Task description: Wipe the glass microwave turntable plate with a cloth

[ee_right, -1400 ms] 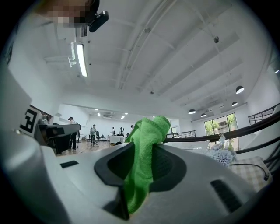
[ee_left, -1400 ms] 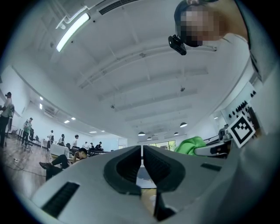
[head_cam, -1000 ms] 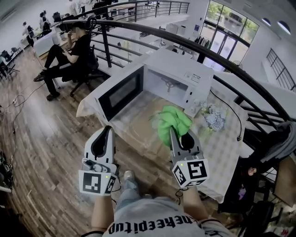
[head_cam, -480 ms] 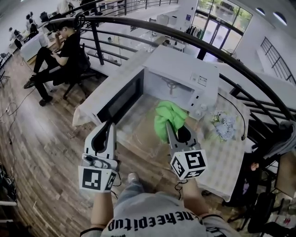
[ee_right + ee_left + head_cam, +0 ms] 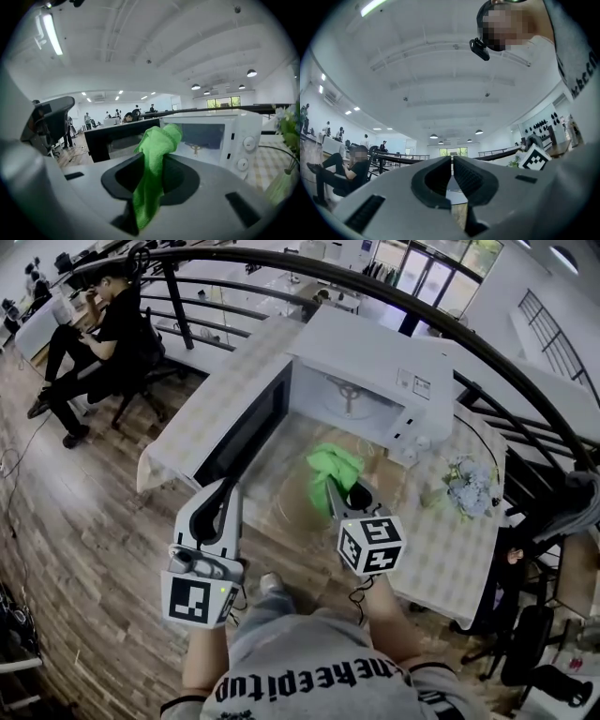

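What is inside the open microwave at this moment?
Inside the microwave, only a small three-armed hub shows on the floor. The cavity's ceiling is hidden under the white top.

Grey lettered shirt; pale left gripper, right gripper bear marker cubes.

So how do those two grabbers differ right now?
The right gripper pinches a green cloth in its fingers; the left gripper is shut on nothing. The right gripper points toward the open microwave; the left gripper sits near its door. Both are the same grey build.
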A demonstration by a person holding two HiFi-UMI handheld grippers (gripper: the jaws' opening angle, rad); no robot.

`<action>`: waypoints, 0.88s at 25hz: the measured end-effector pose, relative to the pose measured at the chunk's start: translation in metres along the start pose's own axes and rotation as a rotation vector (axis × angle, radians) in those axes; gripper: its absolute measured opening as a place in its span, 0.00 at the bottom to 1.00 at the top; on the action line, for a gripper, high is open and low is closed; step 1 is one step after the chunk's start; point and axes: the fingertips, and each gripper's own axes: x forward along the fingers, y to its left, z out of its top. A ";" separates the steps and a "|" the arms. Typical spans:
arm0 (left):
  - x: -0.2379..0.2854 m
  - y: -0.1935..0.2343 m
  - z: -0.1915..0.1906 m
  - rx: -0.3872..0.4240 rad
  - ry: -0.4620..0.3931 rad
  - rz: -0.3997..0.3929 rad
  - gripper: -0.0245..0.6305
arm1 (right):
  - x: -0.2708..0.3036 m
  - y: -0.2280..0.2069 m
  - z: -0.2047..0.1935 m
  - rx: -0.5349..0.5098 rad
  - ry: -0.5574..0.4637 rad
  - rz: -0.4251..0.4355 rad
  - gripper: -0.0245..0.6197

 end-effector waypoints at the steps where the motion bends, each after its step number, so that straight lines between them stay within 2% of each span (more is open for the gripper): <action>1: 0.002 0.003 -0.002 -0.007 -0.002 -0.001 0.06 | 0.007 0.000 -0.010 0.016 0.031 -0.001 0.18; 8: 0.007 0.019 -0.023 -0.029 0.015 -0.021 0.06 | 0.056 0.001 -0.062 0.102 0.182 -0.008 0.18; 13: -0.003 0.020 -0.053 -0.064 0.111 -0.060 0.06 | 0.087 0.007 -0.090 0.100 0.277 -0.006 0.19; 22: -0.002 0.030 -0.066 -0.076 0.135 -0.065 0.06 | 0.146 0.028 -0.126 0.059 0.414 0.030 0.18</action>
